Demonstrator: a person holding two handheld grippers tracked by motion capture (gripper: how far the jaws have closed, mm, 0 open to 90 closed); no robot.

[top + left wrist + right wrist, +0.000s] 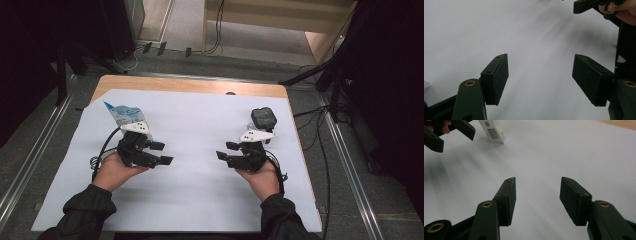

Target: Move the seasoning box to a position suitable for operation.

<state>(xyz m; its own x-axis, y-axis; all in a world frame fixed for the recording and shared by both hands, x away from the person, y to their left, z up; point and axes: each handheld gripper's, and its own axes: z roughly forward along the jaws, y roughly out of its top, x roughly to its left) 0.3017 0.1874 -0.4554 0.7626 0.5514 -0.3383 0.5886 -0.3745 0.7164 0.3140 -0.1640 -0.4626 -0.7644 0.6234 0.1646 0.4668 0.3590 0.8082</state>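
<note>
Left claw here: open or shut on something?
Open. In its own view the left claw has jaws wide apart with bare white sheet between them.

worktop [190,86]: wooden, bare strip showing beyond both grippers | white sheet [200,150]: spread over the worktop under and between the grippers | floor [345,165]: grey, around the worktop | cables [320,150]: on the floor, off to the right gripper's outer side | metal rail [30,160]: outside the left gripper
</note>
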